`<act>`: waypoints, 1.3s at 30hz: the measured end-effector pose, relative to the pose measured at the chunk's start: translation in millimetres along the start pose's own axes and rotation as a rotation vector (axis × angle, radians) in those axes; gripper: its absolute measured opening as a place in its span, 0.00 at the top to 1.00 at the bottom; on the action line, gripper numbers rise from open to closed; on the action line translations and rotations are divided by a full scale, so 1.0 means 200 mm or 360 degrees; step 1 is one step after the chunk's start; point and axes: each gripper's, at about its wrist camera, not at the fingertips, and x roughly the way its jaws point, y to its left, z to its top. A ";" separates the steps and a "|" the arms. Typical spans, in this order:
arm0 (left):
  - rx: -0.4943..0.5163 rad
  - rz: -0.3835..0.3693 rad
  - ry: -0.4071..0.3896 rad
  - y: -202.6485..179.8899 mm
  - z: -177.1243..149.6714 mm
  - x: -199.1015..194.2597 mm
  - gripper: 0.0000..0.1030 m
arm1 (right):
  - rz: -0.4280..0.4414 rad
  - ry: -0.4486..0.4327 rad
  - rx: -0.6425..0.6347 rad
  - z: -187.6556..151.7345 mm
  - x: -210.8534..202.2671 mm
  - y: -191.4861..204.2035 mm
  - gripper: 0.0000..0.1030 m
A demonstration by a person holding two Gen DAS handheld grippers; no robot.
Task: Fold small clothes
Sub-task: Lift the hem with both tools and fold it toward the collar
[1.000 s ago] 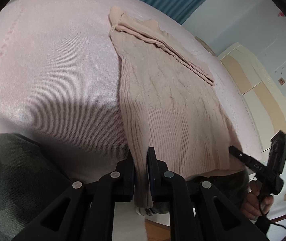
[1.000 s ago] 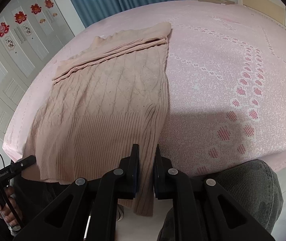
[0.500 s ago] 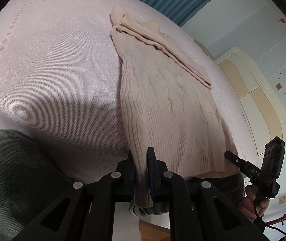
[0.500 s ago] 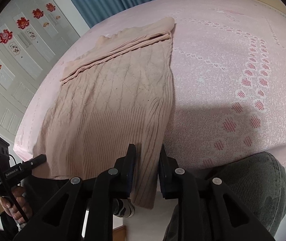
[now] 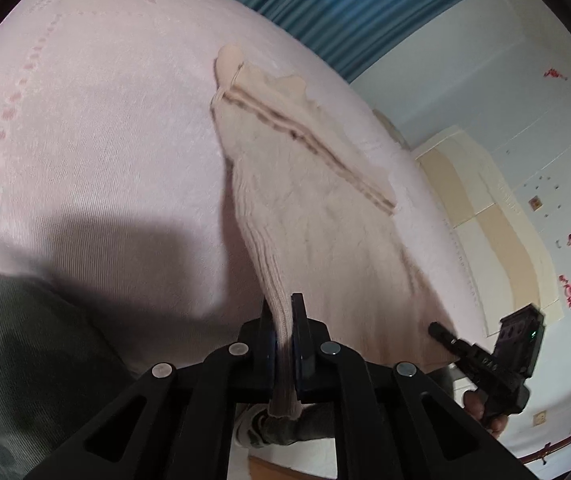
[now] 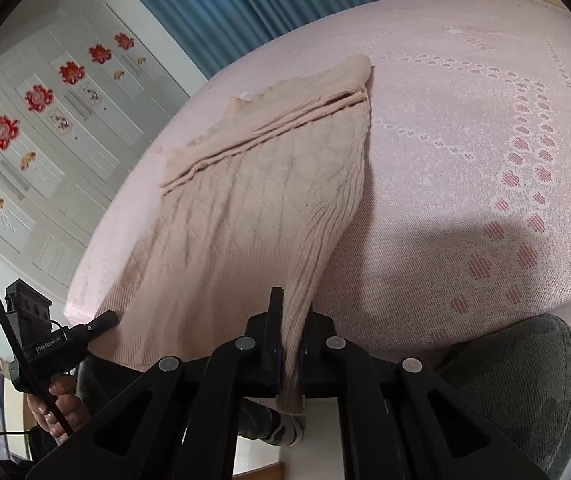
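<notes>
A beige cable-knit sweater point(image 5: 325, 216) lies on the pink bedspread point(image 5: 105, 140), its sleeves folded across the far end. My left gripper point(image 5: 283, 312) is shut on the ribbed hem at the sweater's left corner and lifts it off the bed edge. In the right wrist view the same sweater point(image 6: 253, 200) shows, and my right gripper point(image 6: 291, 312) is shut on the ribbed hem at its right corner, also raised. Each gripper shows in the other's view: the right one point(image 5: 481, 356), the left one point(image 6: 65, 338).
The pink bedspread point(image 6: 485, 140) has a red flower border. Blue curtains point(image 6: 245, 4) hang behind the bed. White wardrobe doors point(image 6: 45, 120) with red decals stand at the left. The person's dark green trouser legs point(image 5: 25, 360) are at the bed's near edge.
Both grippers have lifted the hem corners upward and forward over the bed. The right gripper's jaws, slightly apart half a second ago, are closed on the hem again.
</notes>
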 end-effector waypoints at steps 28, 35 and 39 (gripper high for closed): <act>0.0143 0.0307 -0.0329 -0.30 0.87 0.18 0.93 | 0.0261 -0.0393 0.0253 0.94 0.11 0.15 0.95; 0.0071 0.0322 -0.0310 -0.27 1.07 0.42 0.93 | 0.0171 -0.0306 0.0259 1.19 0.38 0.12 0.95; 0.0059 0.0336 -0.0304 -0.26 1.20 0.57 0.93 | 0.0128 -0.0278 0.0239 1.32 0.50 0.10 0.95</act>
